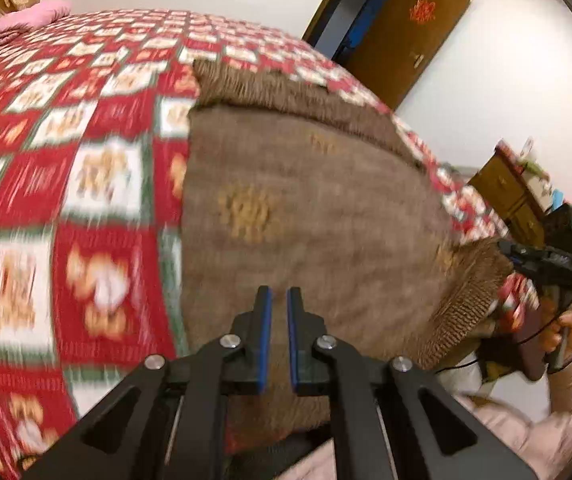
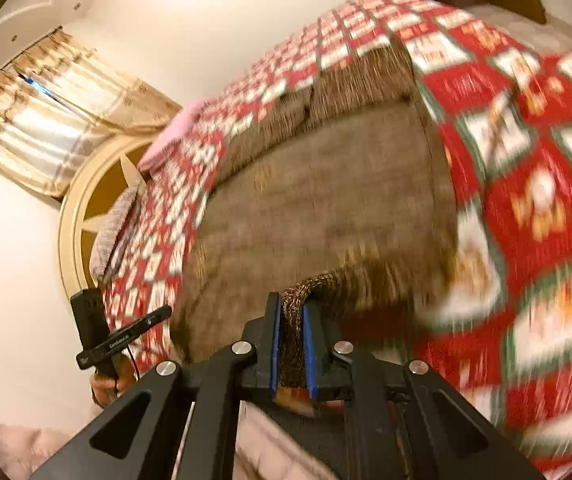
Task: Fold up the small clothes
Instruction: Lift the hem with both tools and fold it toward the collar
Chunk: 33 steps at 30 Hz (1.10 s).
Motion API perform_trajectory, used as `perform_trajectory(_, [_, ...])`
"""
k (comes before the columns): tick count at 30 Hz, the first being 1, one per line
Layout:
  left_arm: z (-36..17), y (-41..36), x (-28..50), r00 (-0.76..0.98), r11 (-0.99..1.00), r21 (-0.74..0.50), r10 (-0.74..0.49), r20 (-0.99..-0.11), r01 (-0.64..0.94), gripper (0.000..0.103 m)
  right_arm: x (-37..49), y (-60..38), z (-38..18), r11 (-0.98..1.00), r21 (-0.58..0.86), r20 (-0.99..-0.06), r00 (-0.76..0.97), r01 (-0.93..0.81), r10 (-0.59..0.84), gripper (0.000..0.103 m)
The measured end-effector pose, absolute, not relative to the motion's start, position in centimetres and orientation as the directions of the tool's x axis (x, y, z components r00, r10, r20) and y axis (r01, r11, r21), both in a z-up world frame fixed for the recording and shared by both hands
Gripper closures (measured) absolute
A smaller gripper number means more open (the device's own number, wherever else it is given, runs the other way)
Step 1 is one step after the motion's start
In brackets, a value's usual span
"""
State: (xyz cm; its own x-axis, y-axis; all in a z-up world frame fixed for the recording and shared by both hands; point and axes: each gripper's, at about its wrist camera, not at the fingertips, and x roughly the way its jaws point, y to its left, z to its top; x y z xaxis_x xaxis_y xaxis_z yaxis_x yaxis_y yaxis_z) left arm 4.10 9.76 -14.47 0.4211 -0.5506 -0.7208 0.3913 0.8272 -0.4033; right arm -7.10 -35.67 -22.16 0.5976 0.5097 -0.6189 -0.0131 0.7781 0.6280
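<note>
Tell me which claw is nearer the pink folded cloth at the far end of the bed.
Left. The left claw works the brown knit garment on the side toward the pink cloth; the right claw grips the garment's hem on the side away from it.

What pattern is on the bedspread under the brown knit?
Red and white checks with green borders and small figures on the bedspread; clearest in the left wrist view.

Sweater [image 1: 309, 200] on bedspread [image 1: 66, 184]; pillow [image 1: 26, 20] behind, seemingly near headboard [image 2: 86, 200].
</note>
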Motion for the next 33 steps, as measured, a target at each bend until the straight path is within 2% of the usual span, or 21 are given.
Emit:
perform_trajectory(2, [-13.2, 9.1, 5.7, 0.434, 0.814, -0.411, -0.571, -0.697, 0.411, 0.096, -5.4, -36.4, -21.4, 0.779, 0.627, -0.602, 0.626, -0.013, 0.496, 0.093])
perform_trajectory(6, [-11.4, 8.6, 8.1, 0.501, 0.848, -0.339, -0.518, -0.694, 0.407, 0.095, -2.0, -38.3, -20.8, 0.794, 0.607, -0.59, 0.683, 0.025, 0.43, 0.093])
perform_trajectory(10, [-11.0, 10.8, 9.7, 0.481, 0.837, -0.388, -0.541, -0.69, 0.385, 0.081, 2.0, -39.9, -22.3, 0.815, 0.567, -0.629, 0.7, 0.116, 0.338, 0.094])
perform_trajectory(13, [-11.0, 12.4, 9.4, 0.497, 0.843, -0.374, -0.532, -0.686, 0.386, 0.072, 4.7, -40.7, -24.4, 0.826, 0.535, -0.668, 0.688, 0.179, 0.283, 0.094])
perform_trajectory(16, [-11.5, 13.3, 7.8, 0.486, 0.836, -0.326, -0.529, -0.696, 0.442, 0.046, 6.3, -40.9, -26.4, 0.837, 0.503, -0.709, 0.656, 0.216, 0.257, 0.094])
perform_trajectory(17, [-11.8, 13.1, 7.3, 0.475, 0.831, -0.294, -0.521, -0.709, 0.472, 0.033, 6.5, -40.7, -26.9, 0.84, 0.495, -0.719, 0.648, 0.222, 0.252, 0.094])
perform_trajectory(18, [-12.0, 12.9, 6.8, 0.465, 0.826, -0.259, -0.509, -0.724, 0.5, 0.025, 6.6, -40.6, -27.1, 0.842, 0.492, -0.719, 0.648, 0.221, 0.251, 0.094])
perform_trajectory(20, [-13.1, 12.2, 5.1, 0.416, 0.796, -0.177, -0.475, -0.775, 0.579, 0.024, 6.5, -40.3, -27.2, 0.855, 0.471, -0.722, 0.652, 0.215, 0.234, 0.094])
perform_trajectory(21, [-13.6, 12.1, 4.6, 0.377, 0.776, -0.179, -0.477, -0.794, 0.605, 0.024, 6.4, -40.1, -27.0, 0.863, 0.459, -0.723, 0.652, 0.209, 0.227, 0.094])
perform_trajectory(22, [-14.2, 11.9, 4.1, 0.318, 0.752, -0.221, -0.499, -0.806, 0.621, 0.024, 6.4, -39.9, -26.9, 0.872, 0.448, -0.725, 0.651, 0.199, 0.224, 0.094])
perform_trajectory(24, [-15.8, 11.8, 3.5, 0.17, 0.7, -0.391, -0.587, -0.791, 0.597, 0.024, 6.2, -39.6, -26.9, 0.882, 0.432, -0.729, 0.648, 0.189, 0.218, 0.093])
perform_trajectory(27, [-18.2, 10.9, 3.2, 0.068, 0.674, -0.534, -0.651, -0.756, 0.511, 0.024, 5.9, -39.6, -27.1, 0.875, 0.442, -0.724, 0.654, 0.196, 0.219, 0.093])
perform_trajectory(30, [-20.1, 10.1, 3.2, 0.016, 0.659, -0.615, -0.688, -0.725, 0.433, 0.024, 5.8, -39.7, -27.2, 0.868, 0.454, -0.721, 0.656, 0.201, 0.225, 0.093])
perform_trajectory(33, [-20.5, 9.7, 3.4, 0.052, 0.665, -0.652, -0.713, -0.699, 0.365, 0.026, 5.7, -39.5, -27.1, 0.875, 0.443, -0.725, 0.653, 0.195, 0.222, 0.093])
